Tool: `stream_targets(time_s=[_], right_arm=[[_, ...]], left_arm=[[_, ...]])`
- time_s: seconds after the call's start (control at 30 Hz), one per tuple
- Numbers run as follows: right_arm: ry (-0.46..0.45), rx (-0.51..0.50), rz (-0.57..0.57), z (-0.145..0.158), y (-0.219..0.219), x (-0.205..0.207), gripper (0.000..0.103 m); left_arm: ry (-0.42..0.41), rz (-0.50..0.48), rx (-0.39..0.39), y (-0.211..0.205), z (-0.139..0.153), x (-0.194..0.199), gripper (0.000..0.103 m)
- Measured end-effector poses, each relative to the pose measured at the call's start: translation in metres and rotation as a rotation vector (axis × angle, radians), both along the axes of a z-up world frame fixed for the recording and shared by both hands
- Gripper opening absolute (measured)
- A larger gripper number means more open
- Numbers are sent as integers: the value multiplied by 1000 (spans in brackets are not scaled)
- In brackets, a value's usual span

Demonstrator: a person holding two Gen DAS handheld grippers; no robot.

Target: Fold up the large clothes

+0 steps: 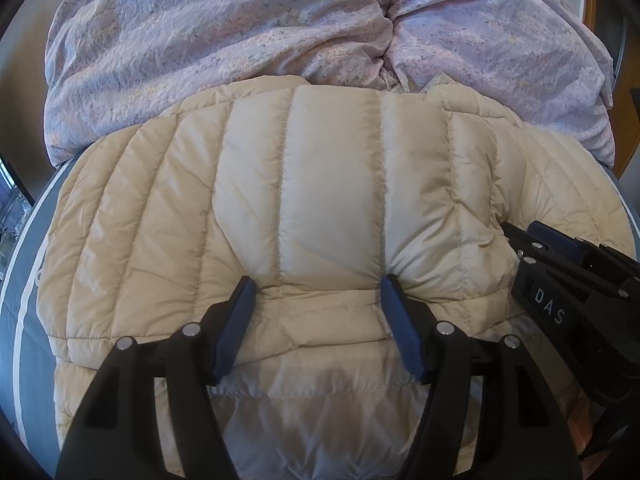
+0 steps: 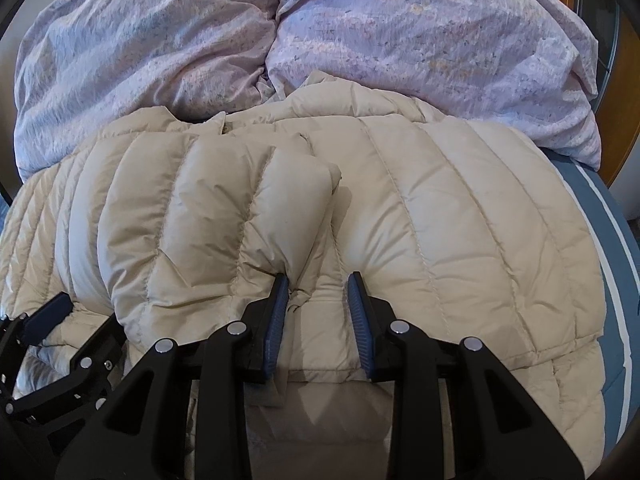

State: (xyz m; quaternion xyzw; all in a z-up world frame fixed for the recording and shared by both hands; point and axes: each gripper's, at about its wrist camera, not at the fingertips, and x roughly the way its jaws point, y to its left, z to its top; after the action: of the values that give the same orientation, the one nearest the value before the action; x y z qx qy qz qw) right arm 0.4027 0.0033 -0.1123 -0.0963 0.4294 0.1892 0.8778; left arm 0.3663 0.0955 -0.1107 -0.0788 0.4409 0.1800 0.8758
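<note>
Left wrist view: my left gripper [image 1: 318, 292] is spread, tips dug into the puffer jacket [image 1: 328, 184], one quilted panel bulging between them; pads not clearly squeezing. I judge it pins the fold. My right gripper [image 1: 516, 240] enters at right.

Right wrist view: right jaws narrower, pressed down astride a jacket ridge, not clamped. Duvet [image 2: 400, 32] beyond the tips. No containers.

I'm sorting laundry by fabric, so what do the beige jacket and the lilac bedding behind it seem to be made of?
Beige jacket: likely thin nylon or polyester shell, slight sheen, stitched into puffy channels that suggest down or synthetic fill.
Lilac bedding: looks like matte woven cotton or a blend, printed, softly crumpled; the fibre cannot be confirmed.
</note>
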Motion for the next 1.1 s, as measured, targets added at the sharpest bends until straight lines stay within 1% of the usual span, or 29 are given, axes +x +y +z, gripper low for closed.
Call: stream_targets(time_s=[0.13, 0.27, 0.33, 1.1], right_arm=[[-13, -1, -1, -1, 0, -2, 32], [-3, 14, -2, -1, -1, -1, 32], [0, 20, -3, -1, -2, -1, 32], [3, 24, -4, -2, -2, 0, 32]], left_arm=[[-5, 10, 7, 1, -1, -1, 71], [-6, 21, 12, 3, -3, 0, 77], [-7, 22, 10, 5, -3, 0, 78], [-7, 19, 9, 4, -6, 2, 79]])
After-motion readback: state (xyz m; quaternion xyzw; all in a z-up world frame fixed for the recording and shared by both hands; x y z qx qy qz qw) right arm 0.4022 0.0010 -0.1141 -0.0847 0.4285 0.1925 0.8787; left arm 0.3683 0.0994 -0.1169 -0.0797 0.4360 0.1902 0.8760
